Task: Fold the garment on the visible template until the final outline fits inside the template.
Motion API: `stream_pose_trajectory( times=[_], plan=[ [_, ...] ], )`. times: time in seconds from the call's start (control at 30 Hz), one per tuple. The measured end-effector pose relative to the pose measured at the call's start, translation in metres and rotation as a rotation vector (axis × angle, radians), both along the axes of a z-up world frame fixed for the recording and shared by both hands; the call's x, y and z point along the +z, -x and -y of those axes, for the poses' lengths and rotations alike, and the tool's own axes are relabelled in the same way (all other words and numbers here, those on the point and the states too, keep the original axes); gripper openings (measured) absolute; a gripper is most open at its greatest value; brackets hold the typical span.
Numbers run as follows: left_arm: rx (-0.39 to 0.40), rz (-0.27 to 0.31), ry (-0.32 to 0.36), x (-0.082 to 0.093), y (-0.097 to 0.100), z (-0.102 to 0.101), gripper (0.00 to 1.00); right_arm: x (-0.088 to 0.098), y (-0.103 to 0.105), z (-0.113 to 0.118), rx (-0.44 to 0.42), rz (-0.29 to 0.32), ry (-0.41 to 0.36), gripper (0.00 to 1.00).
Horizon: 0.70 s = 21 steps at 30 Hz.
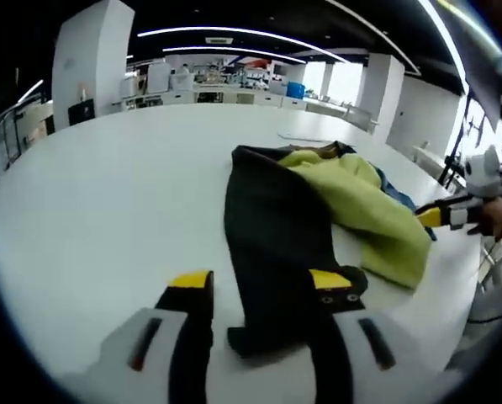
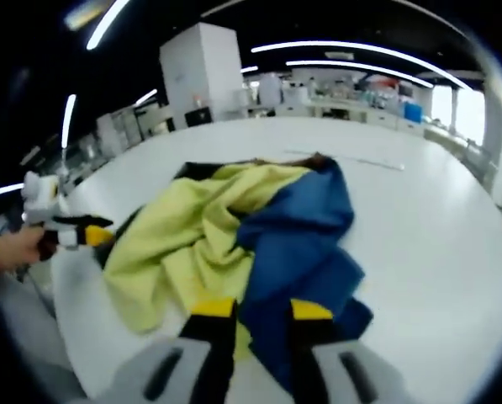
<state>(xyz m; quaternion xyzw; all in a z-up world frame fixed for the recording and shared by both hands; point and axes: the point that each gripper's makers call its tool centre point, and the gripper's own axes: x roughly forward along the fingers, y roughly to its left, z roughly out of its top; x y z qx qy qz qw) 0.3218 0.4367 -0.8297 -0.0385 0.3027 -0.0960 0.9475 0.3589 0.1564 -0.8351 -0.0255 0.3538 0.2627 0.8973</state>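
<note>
A crumpled garment of black (image 1: pixel 272 219), yellow-green (image 1: pixel 364 206) and blue (image 2: pixel 305 227) cloth lies bunched on the white table (image 1: pixel 116 194). My left gripper (image 1: pixel 261 282) is open, its jaws on either side of the black end of the cloth. My right gripper (image 2: pixel 261 310) is open with a narrower gap, low over the blue and yellow folds. In the left gripper view the right gripper (image 1: pixel 440 216) comes in from the right, held by a hand (image 1: pixel 501 220), at the yellow cloth's edge. The left gripper (image 2: pixel 95 236) shows at the left of the right gripper view.
A faint thin line (image 2: pixel 377 162) marks the table beyond the garment. The table's near edge (image 2: pixel 74 337) runs close to the cloth. A white pillar (image 1: pixel 87 63) and shelves with equipment (image 1: pixel 225 84) stand far behind.
</note>
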Motion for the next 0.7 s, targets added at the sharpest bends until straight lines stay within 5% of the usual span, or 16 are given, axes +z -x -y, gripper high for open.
stream_pose_trajectory(
  times=[0.1, 0.43, 0.7],
  plan=[
    [0.001, -0.006, -0.052, -0.005, 0.002, -0.002, 0.31, -0.001, 0.004, -0.007, 0.007, -0.015, -0.028, 0.13],
    [0.005, -0.022, -0.044, -0.011, 0.003, 0.001, 0.19, -0.009, -0.001, -0.012, -0.006, -0.029, -0.023, 0.01],
    [0.033, -0.020, -0.073, -0.011, 0.003, -0.002, 0.04, -0.008, -0.001, -0.009, 0.007, -0.029, -0.019, 0.00]
  ],
)
